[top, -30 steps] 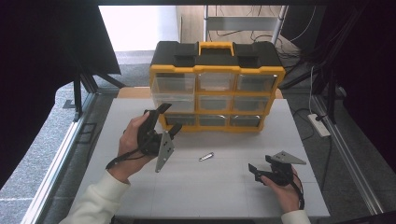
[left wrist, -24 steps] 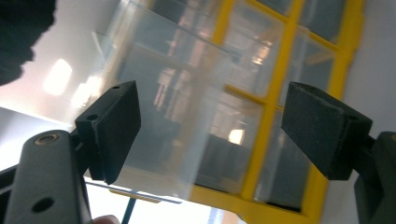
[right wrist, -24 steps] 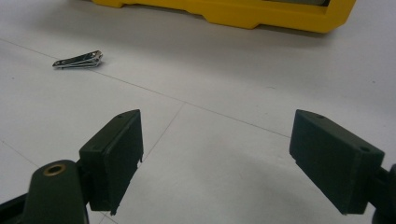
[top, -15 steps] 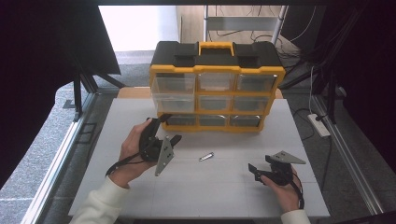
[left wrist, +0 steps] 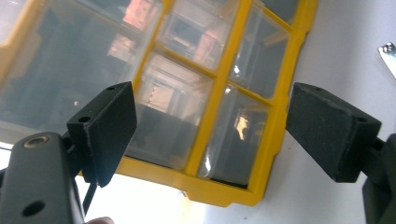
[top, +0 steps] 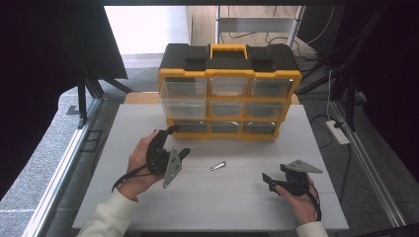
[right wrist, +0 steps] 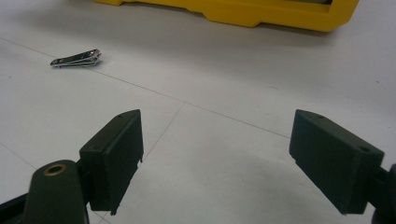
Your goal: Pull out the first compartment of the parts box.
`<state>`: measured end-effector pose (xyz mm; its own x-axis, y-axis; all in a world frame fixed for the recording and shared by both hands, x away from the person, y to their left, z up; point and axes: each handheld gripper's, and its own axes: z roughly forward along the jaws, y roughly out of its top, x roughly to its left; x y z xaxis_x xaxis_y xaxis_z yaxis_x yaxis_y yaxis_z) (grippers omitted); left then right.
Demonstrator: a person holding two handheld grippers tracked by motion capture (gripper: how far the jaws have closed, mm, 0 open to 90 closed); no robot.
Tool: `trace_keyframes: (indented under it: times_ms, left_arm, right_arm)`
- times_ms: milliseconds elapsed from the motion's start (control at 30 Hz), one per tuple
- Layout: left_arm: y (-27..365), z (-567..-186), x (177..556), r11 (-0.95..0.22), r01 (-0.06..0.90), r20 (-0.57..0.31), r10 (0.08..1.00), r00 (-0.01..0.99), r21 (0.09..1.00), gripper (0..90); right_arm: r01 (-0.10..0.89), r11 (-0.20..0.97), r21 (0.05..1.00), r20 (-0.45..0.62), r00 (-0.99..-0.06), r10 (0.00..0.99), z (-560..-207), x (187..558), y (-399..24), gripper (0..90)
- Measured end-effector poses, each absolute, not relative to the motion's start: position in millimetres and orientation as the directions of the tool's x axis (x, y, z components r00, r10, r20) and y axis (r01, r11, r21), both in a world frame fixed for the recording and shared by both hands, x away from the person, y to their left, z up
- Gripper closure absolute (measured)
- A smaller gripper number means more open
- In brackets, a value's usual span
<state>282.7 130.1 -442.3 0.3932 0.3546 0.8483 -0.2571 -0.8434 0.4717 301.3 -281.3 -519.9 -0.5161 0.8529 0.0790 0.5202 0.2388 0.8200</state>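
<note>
Centre of the high view: a yellow and black drawer cabinet (top: 230, 91) with clear drawers stands upright at the far part of a white table (top: 217, 197). Lower centre: a small metal nail clipper (top: 218, 166) lies flat on the table, apart from the cabinet and between the two grippers. Lower left: the left gripper (top: 174, 143), held in the person's left hand (top: 141, 165), sits just before the cabinet's lower left corner, jaws spread and empty. Lower right: the right gripper (top: 267, 179), held in the right hand (top: 301, 202), rests low over the table, well apart from the clipper.

Left gripper view: two black jaws stand wide apart at lower left and right, nothing between them. The cabinet's clear drawers and yellow frame lie tilted across the frame behind them. The clipper's tip shows at the right edge, upper part.

Right gripper view: two black jaws stand wide apart over bare table, holding nothing. The clipper lies at upper left; the cabinet's yellow base runs along the top edge.
</note>
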Motion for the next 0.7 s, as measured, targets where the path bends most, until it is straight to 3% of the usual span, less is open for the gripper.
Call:
trace_keyframes:
  times_ms: [367, 600, 700]
  left_arm:
    - [124.1, -452.9, 285.2, -0.813, -0.234, 0.793, 0.384, 0.473, 0.533, 15.3]
    - [121.5, -459.3, 288.5, -0.736, -0.191, 0.667, 0.431, 0.607, 0.649, 15.2]
    - [120.3, -459.9, 289.5, -0.731, -0.179, 0.651, 0.434, 0.623, 0.659, 15.3]
  right_arm:
    - [0.517, 0.246, 0.819, 0.074, -0.522, 0.85, -520.0, 301.8, -280.5, 17.8]
    - [0.515, 0.255, 0.818, 0.069, -0.528, 0.846, -520.4, 301.9, -279.8, 17.8]
    - [0.514, 0.254, 0.819, 0.07, -0.53, 0.845, -519.8, 300.6, -280.4, 17.7]
